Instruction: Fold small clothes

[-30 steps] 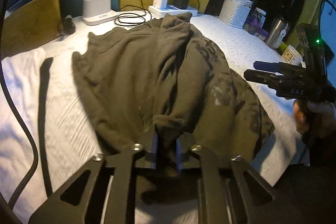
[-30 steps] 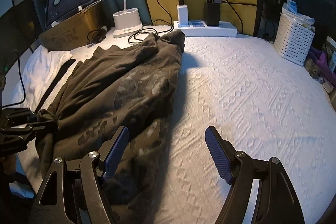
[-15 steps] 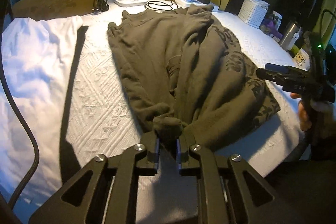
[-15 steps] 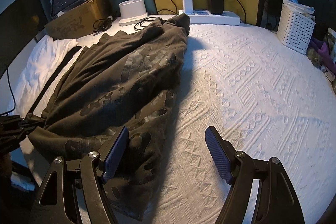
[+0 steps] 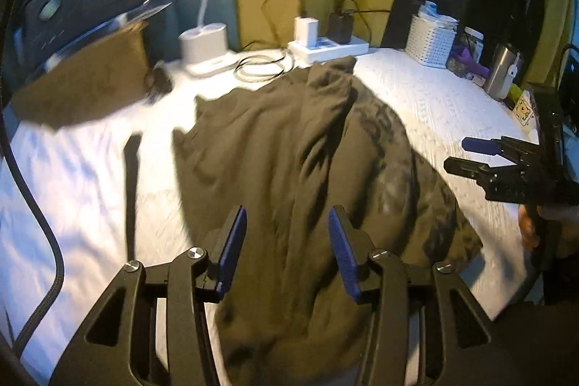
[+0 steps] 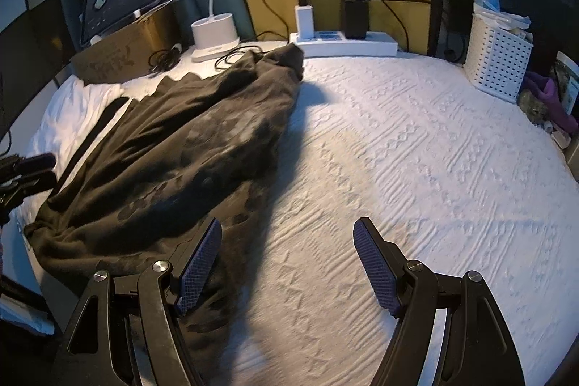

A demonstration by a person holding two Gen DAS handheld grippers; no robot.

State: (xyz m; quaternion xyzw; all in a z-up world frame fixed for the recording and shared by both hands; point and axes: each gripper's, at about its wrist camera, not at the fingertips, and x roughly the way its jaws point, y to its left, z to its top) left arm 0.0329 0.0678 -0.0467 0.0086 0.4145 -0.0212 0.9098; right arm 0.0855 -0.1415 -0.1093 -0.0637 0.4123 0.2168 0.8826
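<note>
Left gripper (image 5: pixel 287 250) jaws opening, unclamped, over garment (image 5: pixel 300 161) near edge; long axis runs toward far edge. Right gripper (image 6: pixel 287 264) apart, empty, beside it.

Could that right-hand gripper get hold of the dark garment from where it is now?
Probably yes. The right gripper is open, holds nothing, and the dark garment already lies under its left finger, with only bare white bedspread around it.
</note>
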